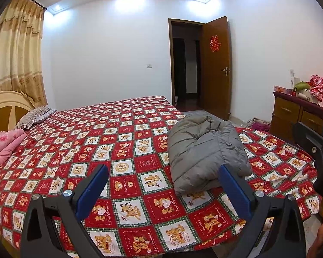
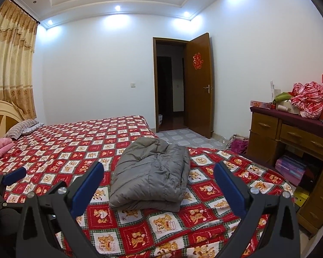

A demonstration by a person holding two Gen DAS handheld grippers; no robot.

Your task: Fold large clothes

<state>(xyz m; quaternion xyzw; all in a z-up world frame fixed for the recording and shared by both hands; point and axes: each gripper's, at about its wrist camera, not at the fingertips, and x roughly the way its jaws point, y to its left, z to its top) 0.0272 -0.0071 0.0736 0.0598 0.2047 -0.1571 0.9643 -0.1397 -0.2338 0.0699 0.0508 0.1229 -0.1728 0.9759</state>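
Note:
A grey padded jacket [image 1: 206, 150] lies folded into a thick bundle on the bed's red bear-print sheet [image 1: 109, 129], near the foot edge. My left gripper [image 1: 163, 169] is open above the sheet, to the left of and nearer than the bundle, holding nothing. In the right wrist view the same folded jacket [image 2: 150, 174] sits straight ahead between the spread blue pads of my right gripper [image 2: 158, 167], which is open, held back from it and not touching it. The right gripper [image 1: 316, 144] also shows at the right edge of the left wrist view.
A pink quilt [image 1: 4, 148] and a striped pillow [image 1: 33, 117] lie by the headboard at the left. A wooden dresser [image 2: 290, 137] piled with red checked cloth [image 2: 308, 101] stands to the right of the bed. The door [image 2: 199, 86] is open onto tiled floor.

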